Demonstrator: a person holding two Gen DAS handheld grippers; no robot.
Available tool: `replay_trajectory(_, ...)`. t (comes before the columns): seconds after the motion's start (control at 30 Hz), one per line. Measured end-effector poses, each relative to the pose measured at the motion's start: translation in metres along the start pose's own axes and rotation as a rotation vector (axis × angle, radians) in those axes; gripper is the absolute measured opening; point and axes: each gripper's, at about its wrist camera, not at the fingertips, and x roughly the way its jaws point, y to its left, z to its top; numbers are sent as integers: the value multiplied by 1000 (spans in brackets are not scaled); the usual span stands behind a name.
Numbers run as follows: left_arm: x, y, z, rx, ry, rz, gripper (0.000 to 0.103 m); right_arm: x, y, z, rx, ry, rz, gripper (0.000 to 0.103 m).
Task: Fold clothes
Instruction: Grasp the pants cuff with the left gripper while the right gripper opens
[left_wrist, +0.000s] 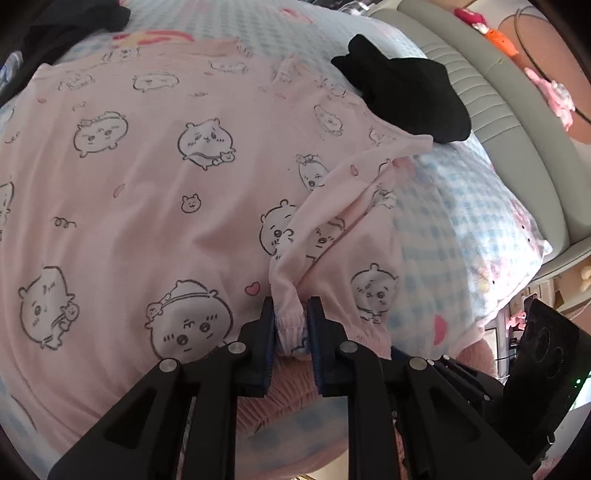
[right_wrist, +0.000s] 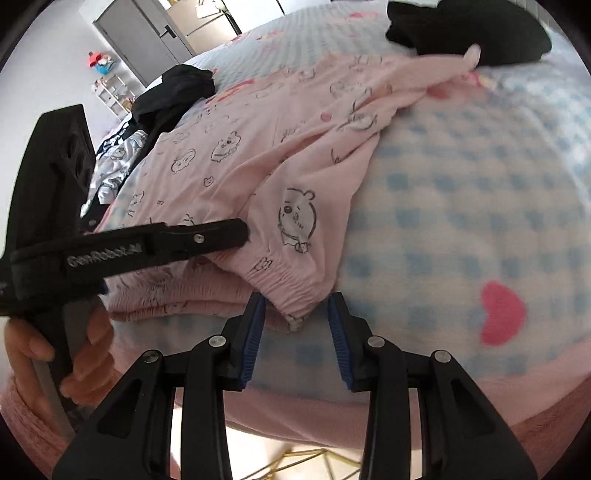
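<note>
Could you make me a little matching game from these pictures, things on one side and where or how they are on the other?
Things:
1. pink pyjama garment
2. black garment
3. left gripper
4. right gripper

States:
A. lies apart, up near the bed's far edge
B. jaws apart, the waistband's corner between them
C. spread across the checked bedcover
D. pads pinching the elastic waistband

Pairs: 1-C, 2-A, 3-D, 4-B

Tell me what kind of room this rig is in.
Most likely a bedroom. The pink cartoon-print garment lies on a bed with a blue-and-white checked cover, a padded headboard runs along its edge, and a grey wardrobe-like cabinet stands behind.
</note>
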Motion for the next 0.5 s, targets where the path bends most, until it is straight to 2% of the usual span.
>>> replay_trajectory(0.07, 4, -5, 0, 14, 0, 11, 17, 4, 2, 0, -7, 9, -16, 36)
replay_trajectory(0.1, 2, -6, 0, 16, -16, 20, 12, 4, 2, -1, -11, 6, -23, 36)
replay_trajectory(0.2, -13, -6, -3, -4, -93, 68, 10, 0, 2, 0, 2, -2, -35, 36)
replay_trajectory(0.3, -38, -2, -5, -53, -167, 51, 9, -6, 0, 2, 7, -11, -35, 36)
replay_trajectory(0.5, -88, 11, -20, -78, -295, 143, 9, -5, 32, 14, -117, -26, -21, 36)
